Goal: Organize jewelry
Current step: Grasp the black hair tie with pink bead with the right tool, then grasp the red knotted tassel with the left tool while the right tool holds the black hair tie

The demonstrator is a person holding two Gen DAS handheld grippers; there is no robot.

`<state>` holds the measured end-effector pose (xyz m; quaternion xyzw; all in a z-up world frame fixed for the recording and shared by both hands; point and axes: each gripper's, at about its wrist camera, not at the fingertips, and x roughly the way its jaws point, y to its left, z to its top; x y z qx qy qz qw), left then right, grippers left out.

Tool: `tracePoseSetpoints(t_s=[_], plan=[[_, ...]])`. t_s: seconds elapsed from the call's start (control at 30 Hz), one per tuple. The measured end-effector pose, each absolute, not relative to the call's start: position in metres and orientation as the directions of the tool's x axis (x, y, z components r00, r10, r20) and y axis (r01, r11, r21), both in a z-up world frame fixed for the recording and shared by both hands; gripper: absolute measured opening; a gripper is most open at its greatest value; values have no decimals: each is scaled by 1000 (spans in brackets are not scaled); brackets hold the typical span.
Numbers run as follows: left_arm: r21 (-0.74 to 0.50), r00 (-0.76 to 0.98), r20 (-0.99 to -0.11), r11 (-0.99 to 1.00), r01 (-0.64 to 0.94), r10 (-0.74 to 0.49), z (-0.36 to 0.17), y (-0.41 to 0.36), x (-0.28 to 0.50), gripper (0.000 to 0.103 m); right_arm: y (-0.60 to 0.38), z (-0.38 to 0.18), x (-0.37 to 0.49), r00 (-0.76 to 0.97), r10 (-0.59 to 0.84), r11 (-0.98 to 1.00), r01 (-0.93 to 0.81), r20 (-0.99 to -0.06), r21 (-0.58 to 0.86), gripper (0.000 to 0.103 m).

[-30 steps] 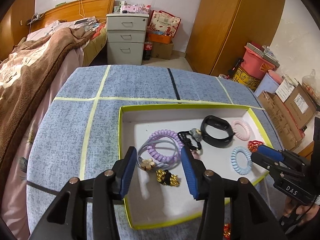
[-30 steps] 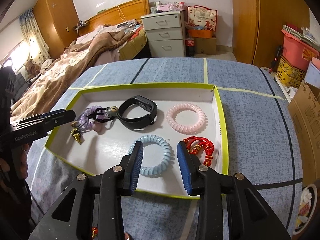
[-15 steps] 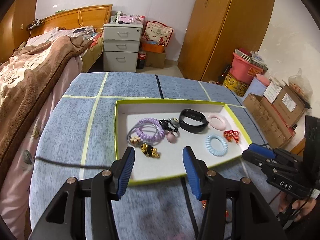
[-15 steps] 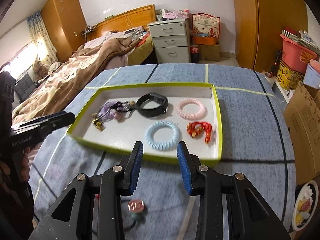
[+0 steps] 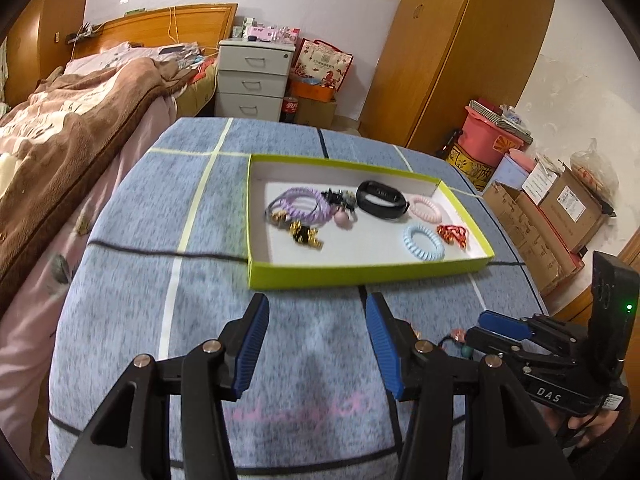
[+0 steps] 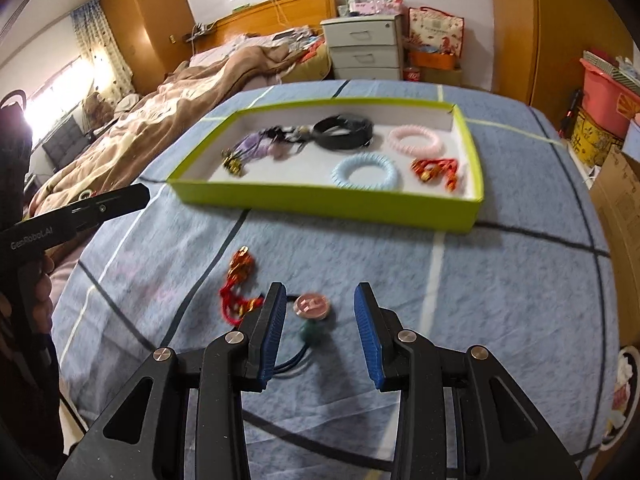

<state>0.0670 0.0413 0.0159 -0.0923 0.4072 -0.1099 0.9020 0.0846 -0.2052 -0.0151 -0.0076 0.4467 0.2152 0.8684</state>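
A green-rimmed tray (image 5: 360, 276) sits on the blue-grey tablecloth (image 5: 132, 240) and serves as the landmark. Inside it, from its left end, lie a purple coil hair tie (image 5: 298, 204) with gold charms (image 5: 306, 236), a black wristband (image 5: 380, 199), a pink coil hair tie (image 5: 426, 208), a light blue coil hair tie (image 5: 423, 242) and a red knotted cord (image 5: 452, 234).

On the cloth in front of the tray, outside it, lie a second red cord with gold beads (image 6: 238, 284) and a round pink pendant (image 6: 312, 306) on a dark cord.

The left gripper (image 5: 316, 344) hovers in front of the tray's near wall, jaws spread wide with only cloth between them. The right gripper (image 6: 320, 330) also stands open, its pads on either side of the pendant without touching it.
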Motion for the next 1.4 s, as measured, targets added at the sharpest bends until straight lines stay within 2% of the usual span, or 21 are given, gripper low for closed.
tracePoseSetpoints(t_s=[0.53,0.6,0.67,1.17,1.4], plan=[[-268,618,-734,956,119,-282,2,38,53,53,-194,-28,79,503,314,912,-397,-805,107,36],[-265,615,-736,956,124,-283,1,35,52,53,-193,-29,77,516,280,917,-394,-809,66,24],[-262,609,-740,956,130,-285,0,31,53,53,-197,-29,77,514,290,918,-388,-807,82,20],[-272,523,-775,934,230,-354,-12,-30,64,53,-253,-13,68,581,267,953,-275,-769,123,19],[-221,509,-802,947,234,-313,-18,-60,70,53,-273,-7,64,598,272,957,-247,-754,149,19]])
